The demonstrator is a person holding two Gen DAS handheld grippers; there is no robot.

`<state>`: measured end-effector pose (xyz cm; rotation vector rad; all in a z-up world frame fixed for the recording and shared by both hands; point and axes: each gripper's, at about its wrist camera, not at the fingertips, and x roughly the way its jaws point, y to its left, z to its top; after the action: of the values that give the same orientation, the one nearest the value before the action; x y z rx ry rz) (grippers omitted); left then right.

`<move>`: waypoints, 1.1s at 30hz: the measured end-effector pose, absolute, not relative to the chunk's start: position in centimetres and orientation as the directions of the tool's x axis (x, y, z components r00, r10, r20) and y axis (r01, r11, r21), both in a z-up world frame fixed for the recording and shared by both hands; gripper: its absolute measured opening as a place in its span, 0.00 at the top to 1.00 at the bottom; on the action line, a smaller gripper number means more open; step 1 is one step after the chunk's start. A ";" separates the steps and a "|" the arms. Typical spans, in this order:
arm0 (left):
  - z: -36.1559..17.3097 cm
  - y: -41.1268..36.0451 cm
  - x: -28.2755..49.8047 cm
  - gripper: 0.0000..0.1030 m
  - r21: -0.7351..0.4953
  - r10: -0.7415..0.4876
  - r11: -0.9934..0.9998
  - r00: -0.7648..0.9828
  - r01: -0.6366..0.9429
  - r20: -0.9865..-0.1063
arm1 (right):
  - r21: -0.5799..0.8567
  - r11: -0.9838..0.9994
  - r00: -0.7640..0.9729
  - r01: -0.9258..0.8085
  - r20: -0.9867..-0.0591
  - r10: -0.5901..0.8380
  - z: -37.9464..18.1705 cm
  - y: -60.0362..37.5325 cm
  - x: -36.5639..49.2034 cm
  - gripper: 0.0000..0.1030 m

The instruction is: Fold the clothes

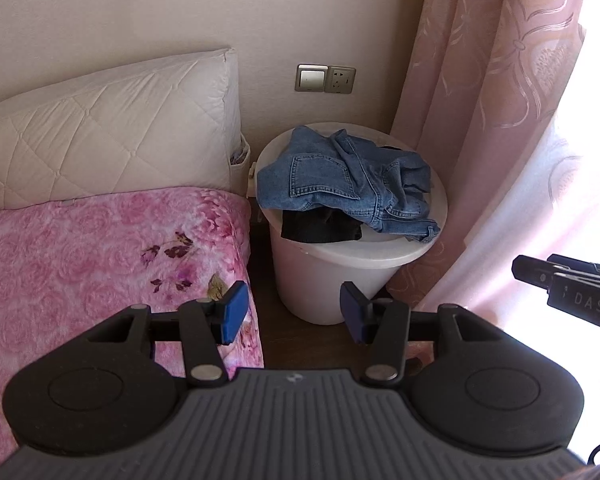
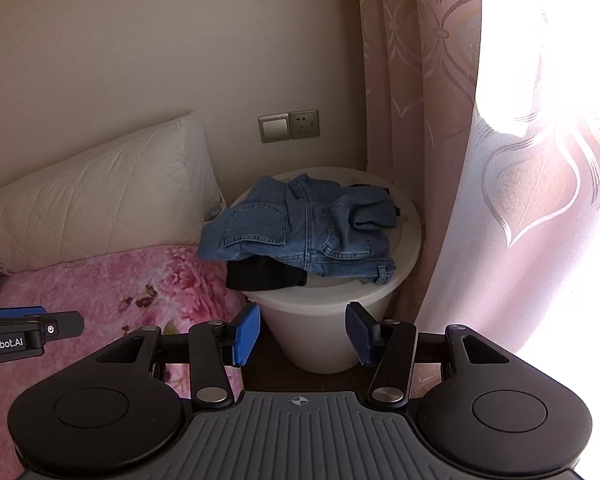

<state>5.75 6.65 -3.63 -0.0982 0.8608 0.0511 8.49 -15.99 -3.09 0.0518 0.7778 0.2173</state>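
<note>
Both the left gripper (image 1: 290, 312) and the right gripper (image 2: 302, 334) stand released, nothing between their pads. Ahead of and beyond both, the crumpled jeans (image 1: 348, 180) lie atop the lidded white bin (image 1: 320, 280), over a black garment (image 1: 320, 226). The denim looks soft yet fairly heavy; the waistband edge probably offers the firmest hold.

- One pair of blue jeans (image 1: 340, 180), crumpled on top;
- One black garment (image 1: 320, 227) under them (what kind cannot be told);
- One white bucket (image 1: 320, 280) with one lid (image 1: 420, 216);
- One quilted white pillow (image 1: 108, 128); one pink floral blanket (image 1: 80, 260);
- One wall switch (image 1: 311, 78) beside one socket (image 1: 341, 80);
- One pink curtain (image 1: 492, 80);
- Two tongs: left (image 1: 290, 312), right (image 2: 302, 334).
</note>
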 end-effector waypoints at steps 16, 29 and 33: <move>-3.8 7.7 9.0 0.55 -0.062 0.012 0.994 0.650 -0.091 -0.760 | 0.100 0.977 0.677 -0.190 -0.708 0.204 -4.0 -14.7 12.2 0.50; -7.0 8.1 14.9 0.55 -0.048 0.026 0.994 0.620 -0.103 -0.784 | 0.091 0.970 0.645 -0.224 -0.732 0.218 -8.0 -15.1 18.4 0.34; -8.1 8.2 18.1 0.55 -0.053 0.026 0.992 0.602 -0.113 -0.798 | 0.067 0.964 0.634 -0.255 -0.741 0.220 -9.2 -14.9 21.8 0.33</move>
<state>18.09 8.22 -8.14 -0.1020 0.9220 0.0806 21.77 -14.94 -9.20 -0.0453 0.8410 0.2716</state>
